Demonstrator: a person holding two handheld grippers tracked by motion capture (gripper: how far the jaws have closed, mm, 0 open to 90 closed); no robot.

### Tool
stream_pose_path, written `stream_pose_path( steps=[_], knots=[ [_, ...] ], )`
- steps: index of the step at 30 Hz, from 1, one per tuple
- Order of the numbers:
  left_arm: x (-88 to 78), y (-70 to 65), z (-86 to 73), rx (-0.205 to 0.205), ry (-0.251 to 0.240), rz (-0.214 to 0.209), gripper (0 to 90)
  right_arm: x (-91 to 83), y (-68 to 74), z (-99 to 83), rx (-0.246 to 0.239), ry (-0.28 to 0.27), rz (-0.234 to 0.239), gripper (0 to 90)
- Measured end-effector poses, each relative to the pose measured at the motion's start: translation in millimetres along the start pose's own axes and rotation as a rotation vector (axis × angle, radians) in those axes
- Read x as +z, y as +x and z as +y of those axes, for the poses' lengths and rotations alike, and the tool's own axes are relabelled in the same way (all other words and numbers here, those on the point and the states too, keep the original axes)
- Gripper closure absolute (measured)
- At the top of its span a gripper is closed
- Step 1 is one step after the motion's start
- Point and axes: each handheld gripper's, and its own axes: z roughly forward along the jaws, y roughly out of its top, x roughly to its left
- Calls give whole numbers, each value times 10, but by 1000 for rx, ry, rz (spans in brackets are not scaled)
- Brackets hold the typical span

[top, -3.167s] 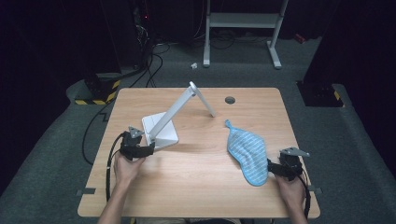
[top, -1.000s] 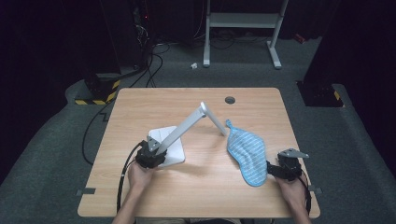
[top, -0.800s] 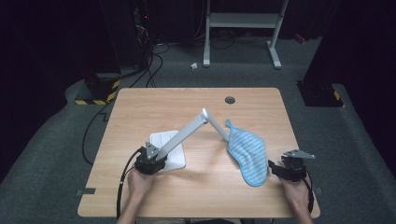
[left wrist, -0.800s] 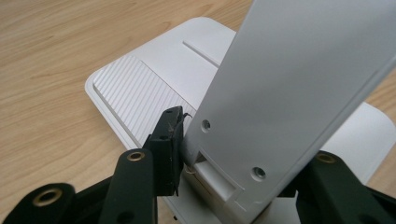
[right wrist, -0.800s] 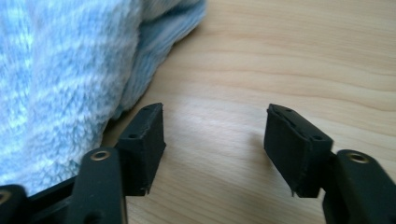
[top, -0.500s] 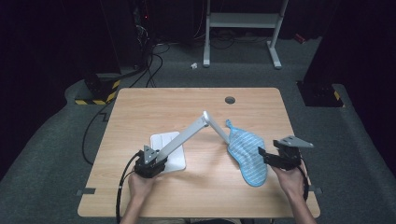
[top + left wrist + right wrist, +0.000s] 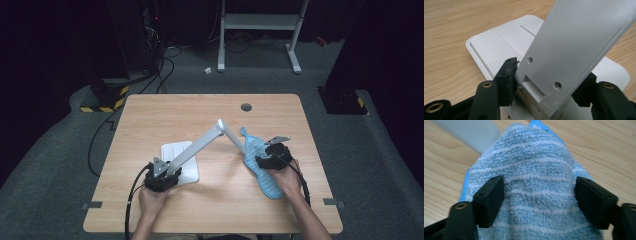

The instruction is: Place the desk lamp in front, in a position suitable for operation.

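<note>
1. The desk lamp (image 7: 200, 147) is white and grey: a flat white base (image 7: 491, 42) with a ribbed panel lies on the table left of centre, a folding grey arm rises slantwise from it and bends down towards the cloth.
2. The blue striped terry cloth (image 7: 262, 170) lies bunched lengthwise on the table's right half, its near part humped up.

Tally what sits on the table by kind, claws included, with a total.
Folding desk lamp: 1
Blue striped microfibre cloth: 1
Hand-held claws: 2, the left claw at the lamp's hinge, the right claw over the cloth
Total: 4
</note>
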Motion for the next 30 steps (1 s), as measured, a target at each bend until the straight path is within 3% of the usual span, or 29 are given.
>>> stream_pose_path(
  steps=[1, 2, 4, 5, 7, 8, 11, 14, 17, 23, 30],
  knots=[
    [0, 0, 0, 0, 0, 0, 454, 1, 10, -5, -18, 2, -9, 311],
    [0, 0, 0, 0, 0, 0, 455, -3, 20, -6, -37, 1, -13, 429],
    [0, 1, 0, 0, 0, -2, 456, -10, 9, -3, -44, 2, -7, 540],
    [0, 1, 0, 0, 0, -2, 457, -10, 9, -3, -44, 2, -7, 540],
    [-1, 3, 0, 0, 2, -4, 458, -34, -44, 14, -4, -7, 31, 656],
    [-1, 4, 0, -1, 2, -5, 458, -42, -60, 20, 4, -11, 42, 670],
    [-1, 5, 1, 0, 2, -6, 459, -81, -97, 38, 36, -29, 66, 687],
    [-1, 6, 2, 5, 4, -6, 459, -231, -137, 119, 88, -112, 121, 694],
    [3, 5, 4, 4, 4, -6, 458, -304, -117, 217, 82, -138, 156, 693],
    [4, 4, 4, 6, 4, -6, 456, -274, -17, 352, 69, -136, 200, 691],
    [4, 4, 5, 8, 4, -8, 450, -294, -3, 383, 127, -187, 288, 691]
  ],
)
